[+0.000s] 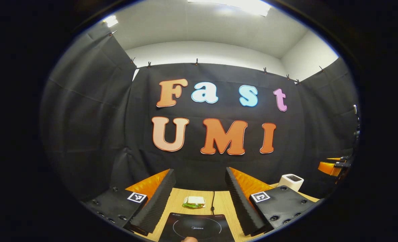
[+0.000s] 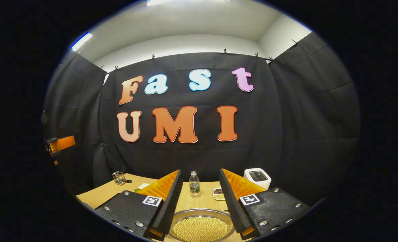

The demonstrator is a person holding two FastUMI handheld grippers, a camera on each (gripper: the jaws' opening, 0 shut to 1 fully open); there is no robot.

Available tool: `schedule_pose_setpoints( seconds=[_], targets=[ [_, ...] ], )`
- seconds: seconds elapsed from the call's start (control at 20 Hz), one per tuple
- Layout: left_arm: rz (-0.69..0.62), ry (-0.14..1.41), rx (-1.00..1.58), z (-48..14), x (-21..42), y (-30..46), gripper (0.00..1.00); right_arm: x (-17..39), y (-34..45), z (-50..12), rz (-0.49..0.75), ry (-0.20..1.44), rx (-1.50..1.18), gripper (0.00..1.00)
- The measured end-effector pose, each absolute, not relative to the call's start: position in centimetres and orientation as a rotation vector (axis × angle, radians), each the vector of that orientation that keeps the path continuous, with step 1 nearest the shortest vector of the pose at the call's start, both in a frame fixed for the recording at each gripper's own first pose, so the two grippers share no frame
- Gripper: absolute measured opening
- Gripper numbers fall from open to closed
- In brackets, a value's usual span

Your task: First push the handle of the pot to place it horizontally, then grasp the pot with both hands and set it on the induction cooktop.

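We see black cloth walls (image 1: 91, 111) clipped up around a wooden counter (image 2: 98, 195). Above them, a white ceiling (image 1: 202, 27) carries bright lights (image 1: 242, 5).

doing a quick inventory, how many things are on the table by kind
induction cooktop: 1
pot of yellow beads: 1
water bottle: 1
white box appliance: 1
small dish: 1
glass jar: 1
wrapped sandwich: 1
total: 7

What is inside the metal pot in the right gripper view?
The pot holds small, round, yellowish beads, heaped across it. The pile hides the pot's bottom, and the near part lies below the edge of the view.
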State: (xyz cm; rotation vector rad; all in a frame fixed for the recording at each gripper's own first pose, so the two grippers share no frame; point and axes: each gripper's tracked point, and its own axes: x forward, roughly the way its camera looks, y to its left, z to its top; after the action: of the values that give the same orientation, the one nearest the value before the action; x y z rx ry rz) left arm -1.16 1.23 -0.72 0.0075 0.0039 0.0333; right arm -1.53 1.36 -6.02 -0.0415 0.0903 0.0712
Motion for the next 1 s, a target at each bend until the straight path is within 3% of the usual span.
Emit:
schedule_pose_setpoints(
  seconds=[0.1, 0.15, 0.2, 0.3, 0.6, 0.7, 1.0],
  targets=[
    [0.032, 0.000, 0.013, -0.8, -1.2, 1.3, 0.97, -1.7, 1.6, -6.8, 0.084, 0.100, -0.037, 0.58],
    [0.030, -0.002, 0.016, -0.8, -1.4, 1.3, 0.97, -2.0, 1.6, -7.2, 0.086, 0.104, -0.036, 0.58],
    [0.030, -0.005, 0.016, -0.7, -1.5, 1.3, 0.98, -2.1, 1.6, -7.7, 0.088, 0.107, -0.038, 0.45],
    [0.028, -0.007, 0.012, -0.8, -1.5, 1.5, 0.97, -2.5, 1.5, -8.7, 0.086, 0.121, -0.046, 0.31],
    [0.023, 0.007, 0.009, -1.8, -1.6, 1.9, 0.97, -4.1, 2.6, -12.8, 0.134, 0.184, -0.062, 0.04],
    [0.016, 0.015, 0.005, -2.2, -1.5, 2.1, 0.97, -4.6, 2.8, -14.8, 0.146, 0.218, -0.060, 0.00],
    [0.029, 0.018, -0.005, -2.8, -1.9, 3.2, 0.97, -6.1, 2.8, -21.3, 0.159, 0.354, -0.069, 0.00]
  ],
)
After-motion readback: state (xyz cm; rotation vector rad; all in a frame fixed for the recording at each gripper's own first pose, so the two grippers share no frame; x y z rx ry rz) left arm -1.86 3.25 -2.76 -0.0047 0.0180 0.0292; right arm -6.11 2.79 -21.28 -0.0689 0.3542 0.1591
